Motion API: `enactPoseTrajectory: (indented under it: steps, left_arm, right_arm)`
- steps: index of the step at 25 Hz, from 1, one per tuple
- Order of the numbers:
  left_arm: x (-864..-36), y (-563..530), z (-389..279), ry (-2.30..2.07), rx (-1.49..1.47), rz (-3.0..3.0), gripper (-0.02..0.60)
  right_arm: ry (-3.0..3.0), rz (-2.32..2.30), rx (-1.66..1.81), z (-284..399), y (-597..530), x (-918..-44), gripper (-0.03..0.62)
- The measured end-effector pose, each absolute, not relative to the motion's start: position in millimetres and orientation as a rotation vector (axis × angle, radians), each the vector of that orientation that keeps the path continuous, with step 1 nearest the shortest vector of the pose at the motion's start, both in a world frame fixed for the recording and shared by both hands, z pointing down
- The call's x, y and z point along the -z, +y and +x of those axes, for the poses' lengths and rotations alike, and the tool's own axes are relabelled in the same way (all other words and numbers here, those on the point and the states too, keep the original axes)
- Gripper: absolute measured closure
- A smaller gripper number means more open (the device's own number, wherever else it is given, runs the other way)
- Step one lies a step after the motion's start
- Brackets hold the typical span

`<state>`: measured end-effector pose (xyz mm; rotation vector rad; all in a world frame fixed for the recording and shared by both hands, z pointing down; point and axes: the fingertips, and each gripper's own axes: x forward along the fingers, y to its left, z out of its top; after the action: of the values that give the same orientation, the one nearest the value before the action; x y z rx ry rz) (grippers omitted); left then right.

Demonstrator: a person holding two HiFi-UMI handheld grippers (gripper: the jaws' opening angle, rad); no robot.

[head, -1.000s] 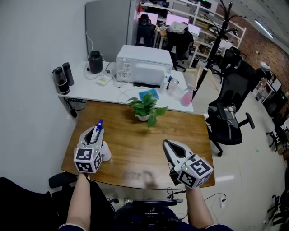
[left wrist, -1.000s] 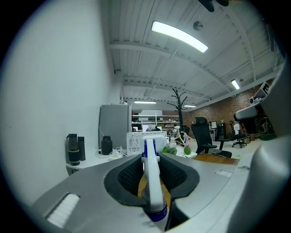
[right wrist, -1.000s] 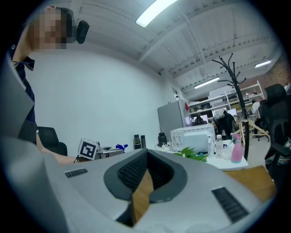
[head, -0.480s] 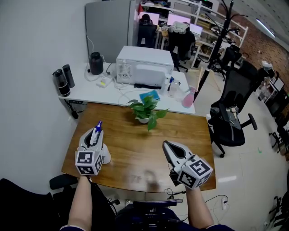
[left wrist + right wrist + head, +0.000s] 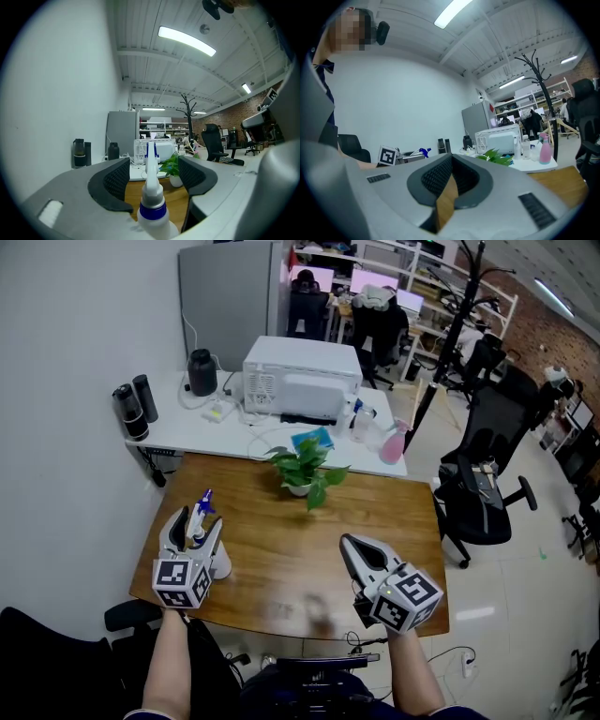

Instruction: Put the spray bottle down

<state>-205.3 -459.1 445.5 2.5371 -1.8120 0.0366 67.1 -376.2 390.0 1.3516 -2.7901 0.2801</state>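
A white spray bottle (image 5: 218, 560) with a blue nozzle stands upright on the wooden table (image 5: 272, 531) near its left edge. My left gripper (image 5: 192, 521) is level around it, and its jaws are opening. In the left gripper view the bottle (image 5: 152, 201) stands in the middle of the left gripper (image 5: 153, 176) with a gap to each black pad, so nothing presses on it. My right gripper (image 5: 349, 542) hovers over the table's front right, its jaws together and empty; in the right gripper view its pads (image 5: 440, 176) leave only a thin sliver of table between them.
A potted green plant (image 5: 305, 468) sits at the table's far middle. Behind it a white desk (image 5: 178, 432) carries a white appliance (image 5: 302, 379), black flasks (image 5: 131, 409) and a pink spray bottle (image 5: 391, 444). A black office chair (image 5: 483, 484) stands to the right.
The left jaws have spread away from the bottle's neck, which they gripped before. The bottle stays upright on the table. Neither hand has shifted noticeably.
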Motion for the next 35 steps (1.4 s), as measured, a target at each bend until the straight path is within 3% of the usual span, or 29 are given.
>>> enactPoseTrajectory:
  steps: [6,7,12,26,35]
  left_arm:
    - [-427.0,-419.3,-224.8,-1.891,0.057,2.480,0.246]
    - [-425.0,-409.0,-229.8,-1.919,0.075,2.458,0.267]
    - [-436.6,-363.3,-218.9,-1.939,0.057,2.417,0.569]
    - [-431.5,-365.5,-54.1,-1.452,-0.036,2.649,0.572]
    - [-436.5,-363.5,-16.2,-1.328,-0.106,2.717,0.572]
  right_arm:
    - [-2.793,1.366,-0.298,74.2,-371.9,-392.9,0.594]
    - [-2.795,1.366,-0.299,75.0,-371.5,-393.3,0.593]
    - [-2.805,1.366,-0.300,83.0,-368.6,-398.9,0.592]
    - [-2.835,1.387,-0.288,104.5,-347.1,-398.7,0.594]
    - [-2.823,1.414,-0.272,115.9,-342.0,-398.9,0.594]
